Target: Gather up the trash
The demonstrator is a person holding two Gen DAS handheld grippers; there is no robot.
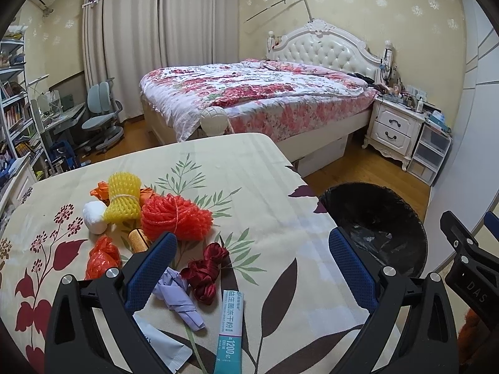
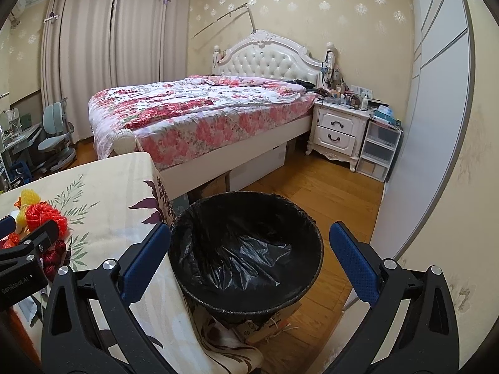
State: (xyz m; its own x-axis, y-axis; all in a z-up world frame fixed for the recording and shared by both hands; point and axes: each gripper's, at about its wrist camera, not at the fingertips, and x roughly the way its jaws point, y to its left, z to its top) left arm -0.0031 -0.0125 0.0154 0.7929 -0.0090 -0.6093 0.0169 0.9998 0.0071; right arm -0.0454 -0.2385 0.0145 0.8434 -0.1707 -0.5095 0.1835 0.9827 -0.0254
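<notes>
Trash lies on the floral tablecloth (image 1: 249,187): yellow foam net (image 1: 123,198), orange-red foam net (image 1: 174,218), white ball (image 1: 95,216), orange wrapper (image 1: 103,257), a cork (image 1: 138,240), dark red cord bundle (image 1: 205,272), crumpled lilac paper (image 1: 181,297), a teal sachet (image 1: 230,330) and a white packet (image 1: 162,350). My left gripper (image 1: 252,268) hovers open over the cord and paper, holding nothing. A black-lined bin (image 2: 246,249) stands on the floor right of the table. My right gripper (image 2: 249,258) is open above the bin, empty.
A bed (image 2: 199,115) with a floral quilt fills the room's middle, with a white nightstand (image 2: 336,134) and plastic drawers (image 2: 379,152) beside it. A desk and chair (image 1: 99,115) and bookshelves (image 1: 15,109) stand at left. A cardboard box (image 2: 268,324) sits under the bin.
</notes>
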